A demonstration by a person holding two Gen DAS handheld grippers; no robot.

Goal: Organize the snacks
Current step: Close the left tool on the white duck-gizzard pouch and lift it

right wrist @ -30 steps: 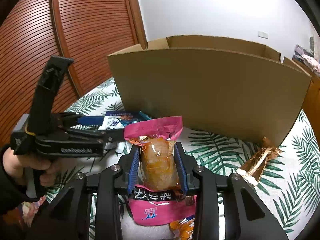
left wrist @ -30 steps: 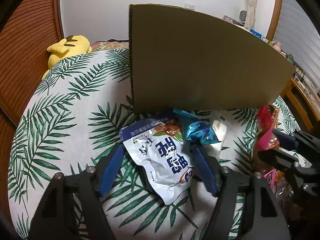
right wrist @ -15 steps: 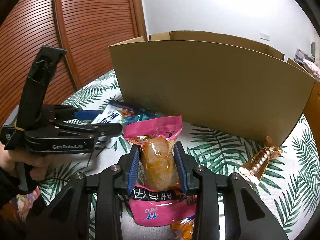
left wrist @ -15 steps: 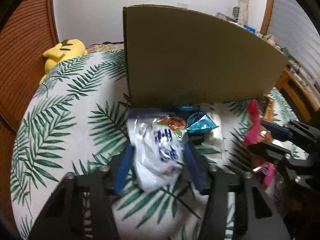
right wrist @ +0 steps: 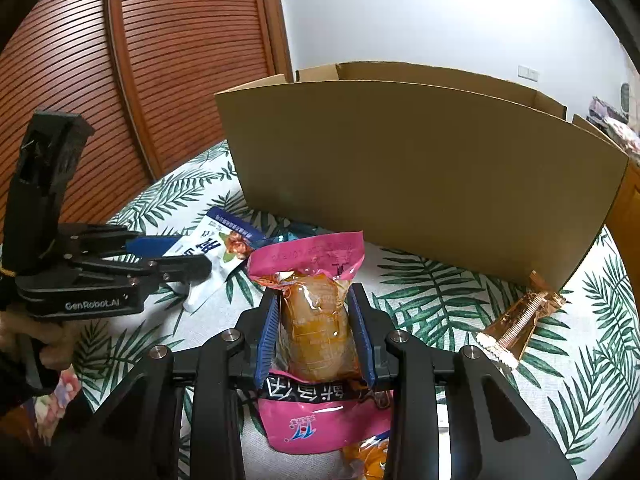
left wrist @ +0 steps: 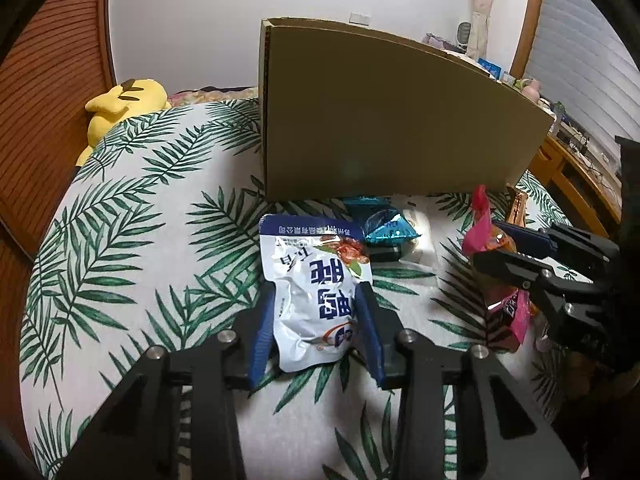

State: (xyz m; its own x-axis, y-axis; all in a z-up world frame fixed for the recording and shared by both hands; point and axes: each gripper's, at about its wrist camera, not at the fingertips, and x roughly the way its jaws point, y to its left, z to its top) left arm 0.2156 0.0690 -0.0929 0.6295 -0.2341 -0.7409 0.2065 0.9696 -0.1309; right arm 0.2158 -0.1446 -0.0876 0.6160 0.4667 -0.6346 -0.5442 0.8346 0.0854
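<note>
My left gripper (left wrist: 316, 300) is shut on a white and blue snack pouch (left wrist: 316, 284) and holds it above the leaf-print cloth, in front of the cardboard box (left wrist: 384, 120). My right gripper (right wrist: 314, 304) is shut on a pink pouch with an orange snack inside (right wrist: 316, 312), held off the cloth before the same box (right wrist: 420, 176). Each gripper shows in the other's view: the right one (left wrist: 532, 252) at right, the left one (right wrist: 160, 256) at left with the white pouch (right wrist: 216, 256).
A teal foil packet (left wrist: 386, 228) and a clear packet (left wrist: 420, 240) lie near the box base. A gold wrapped bar (right wrist: 520, 320) lies at right. A yellow plush toy (left wrist: 120, 108) sits at the far left. A wooden slatted door (right wrist: 160, 60) stands behind.
My left gripper closed on the white pouch and lifted it off the cloth. My right gripper rose a little with the pink pouch, and the box top came into view.
</note>
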